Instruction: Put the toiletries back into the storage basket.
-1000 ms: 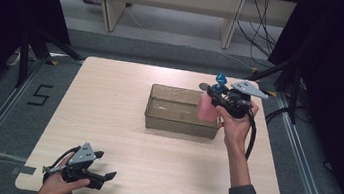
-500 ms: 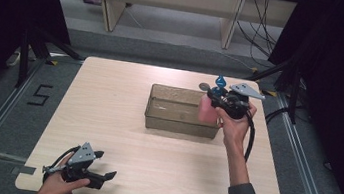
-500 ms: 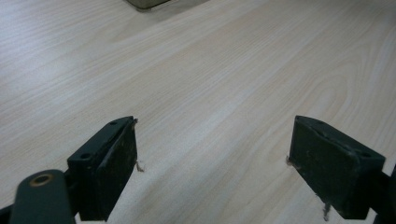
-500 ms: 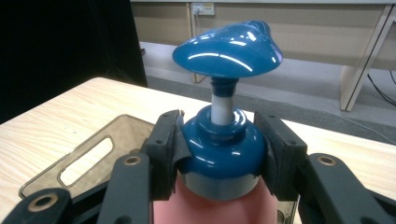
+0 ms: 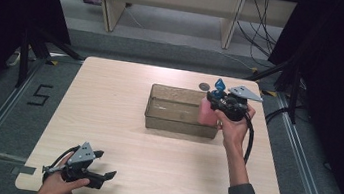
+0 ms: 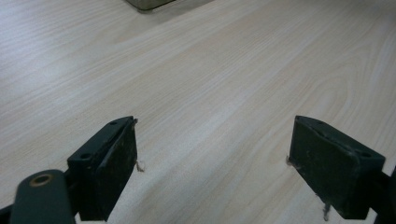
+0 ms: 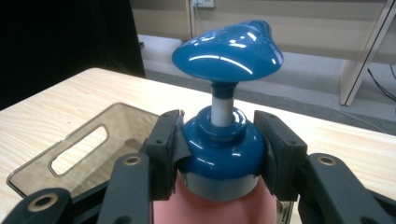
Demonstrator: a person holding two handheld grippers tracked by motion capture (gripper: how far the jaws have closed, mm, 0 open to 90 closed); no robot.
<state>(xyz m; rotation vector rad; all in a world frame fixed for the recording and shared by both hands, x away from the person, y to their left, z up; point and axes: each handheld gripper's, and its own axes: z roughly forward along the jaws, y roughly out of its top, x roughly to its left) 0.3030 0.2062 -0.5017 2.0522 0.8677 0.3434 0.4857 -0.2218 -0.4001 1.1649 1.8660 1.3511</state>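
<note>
- Pale wooden counter [image 5: 106, 118] is seen bearing a clear bin [image 5: 176, 124] at one o'clock of centre.
- Pink pump bottle [image 5: 207, 110] is clamped at its blue collar by the right gripper [image 7: 223, 144] fingers, over the bin's three o'clock wall; slippage or a rim strike is risked.
- Left gripper [image 6: 212, 158] fingers are spread, empty.

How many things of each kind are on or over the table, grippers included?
Pump bottle, pink with a blue pump: 1
Clear plastic bin: 1
Small dark round thing on the table: 1
Grippers, left gripper and right gripper: 2
Total: 5
</note>
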